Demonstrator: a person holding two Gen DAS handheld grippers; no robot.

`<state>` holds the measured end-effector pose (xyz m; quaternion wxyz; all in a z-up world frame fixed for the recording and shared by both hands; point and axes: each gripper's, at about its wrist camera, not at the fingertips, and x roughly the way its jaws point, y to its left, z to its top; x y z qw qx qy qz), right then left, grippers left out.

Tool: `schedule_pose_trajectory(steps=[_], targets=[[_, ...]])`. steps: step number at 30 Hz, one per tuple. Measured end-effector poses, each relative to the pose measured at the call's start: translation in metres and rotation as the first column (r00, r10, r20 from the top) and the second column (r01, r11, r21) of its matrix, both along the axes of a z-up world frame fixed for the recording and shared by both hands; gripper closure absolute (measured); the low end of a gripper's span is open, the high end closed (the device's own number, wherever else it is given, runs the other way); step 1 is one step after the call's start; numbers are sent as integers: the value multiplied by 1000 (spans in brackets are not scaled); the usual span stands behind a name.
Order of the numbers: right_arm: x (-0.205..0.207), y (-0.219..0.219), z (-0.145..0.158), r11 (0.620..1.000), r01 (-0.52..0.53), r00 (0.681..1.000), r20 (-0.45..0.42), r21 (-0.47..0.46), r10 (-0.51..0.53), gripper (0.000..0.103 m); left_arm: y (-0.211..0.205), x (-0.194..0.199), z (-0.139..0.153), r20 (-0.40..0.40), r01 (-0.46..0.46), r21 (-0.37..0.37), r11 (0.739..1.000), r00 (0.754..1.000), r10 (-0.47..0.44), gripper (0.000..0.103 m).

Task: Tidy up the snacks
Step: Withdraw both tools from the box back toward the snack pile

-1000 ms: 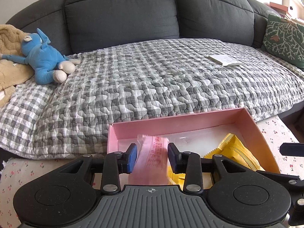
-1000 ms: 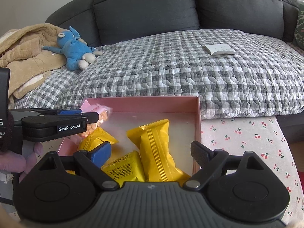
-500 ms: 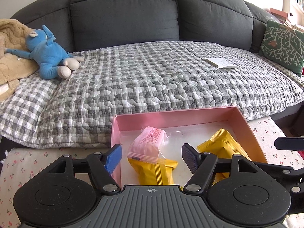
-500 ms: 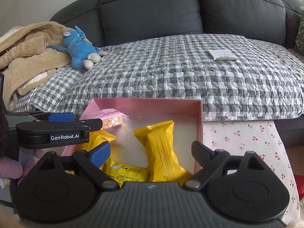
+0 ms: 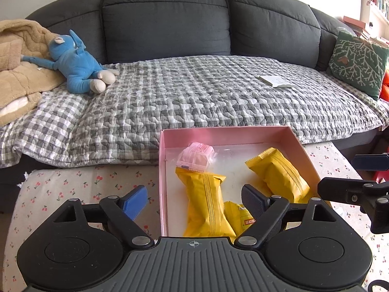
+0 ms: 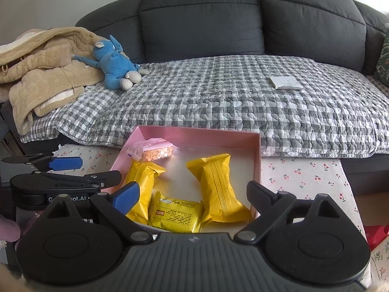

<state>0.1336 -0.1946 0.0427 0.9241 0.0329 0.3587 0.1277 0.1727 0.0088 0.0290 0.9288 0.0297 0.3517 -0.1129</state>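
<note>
A pink box [image 5: 218,135] [image 6: 258,160] stands on the cherry-print table before the sofa. In it lie a pink snack packet [image 5: 195,157] [image 6: 152,152] at the far left, two long yellow packets [image 5: 206,204] [image 5: 278,175] and a flat yellow packet [image 6: 176,215]. My left gripper [image 5: 194,200] is open and empty, above the box's near left edge. My right gripper [image 6: 192,198] is open and empty, above the box's near side. Each gripper shows in the other's view, the right [image 5: 352,189] and the left [image 6: 65,177].
A dark sofa with a grey checked quilt [image 5: 206,97] is behind the table. On it lie a blue plush toy [image 5: 77,65], a tan blanket [image 6: 43,73], a white booklet [image 6: 285,82] and a green cushion [image 5: 357,63]. The cherry-print tablecloth [image 5: 80,189] flanks the box.
My left gripper opened and let go of the pink packet, which now lies in the box. Both grippers have drawn back from the box.
</note>
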Motion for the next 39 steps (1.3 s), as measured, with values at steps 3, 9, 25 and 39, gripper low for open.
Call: schedule_pose_trajectory(steps=[3, 9, 25, 39], targets=[[-9, 0, 6, 1000, -1, 1000, 10, -1, 1, 7, 5, -12, 5, 7, -2, -3, 1000, 1000, 2, 10], [-27, -1, 13, 1000, -1, 1000, 17, 5, 1, 4, 14, -38, 12, 2, -6, -8, 1000, 1000, 6, 5], [-65, -5, 1, 1000, 3, 1000, 5, 7, -3, 1, 22, -102, 1, -25, 25, 20, 999, 999, -24, 1], [-104, 9, -16, 991, -98, 995, 21, -87, 100, 0, 48, -127, -11, 11, 30, 45, 999, 999, -30, 1]])
